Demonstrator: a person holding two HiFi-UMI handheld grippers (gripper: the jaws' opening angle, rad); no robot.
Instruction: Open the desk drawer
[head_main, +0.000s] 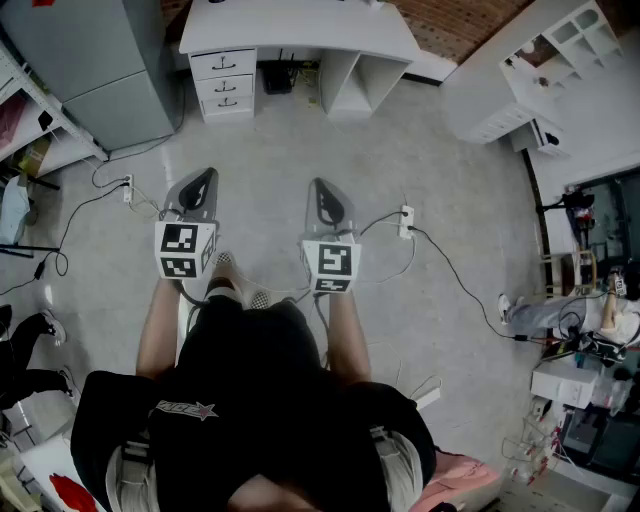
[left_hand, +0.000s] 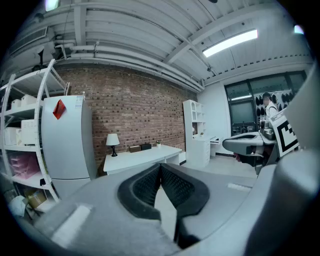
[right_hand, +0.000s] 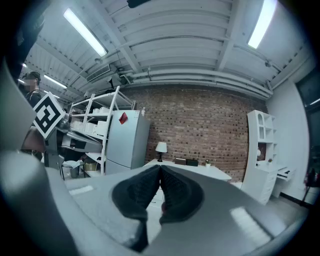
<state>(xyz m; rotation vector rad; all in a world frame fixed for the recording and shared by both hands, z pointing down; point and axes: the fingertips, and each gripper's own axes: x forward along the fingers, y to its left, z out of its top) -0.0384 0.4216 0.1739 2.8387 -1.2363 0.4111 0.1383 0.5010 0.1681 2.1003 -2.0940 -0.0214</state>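
Note:
The white desk (head_main: 300, 35) stands against the brick wall, far ahead of me across the floor. Its stack of three drawers (head_main: 226, 82) sits under the left end, and all three look shut. I hold both grippers level in front of my body, well short of the desk. The left gripper (head_main: 205, 180) is shut with nothing between its pads. The right gripper (head_main: 325, 190) is likewise shut and empty. In the left gripper view the desk (left_hand: 142, 157) shows beyond the closed left gripper (left_hand: 160, 165). In the right gripper view the desk (right_hand: 200, 170) lies past the closed right gripper (right_hand: 160, 167).
A grey fridge (head_main: 110, 70) stands left of the desk, and a white shelf unit (head_main: 540, 70) right of it. Cables and power strips (head_main: 405, 220) cross the floor near the grippers. A person's legs (head_main: 545, 312) and clutter are at the right edge.

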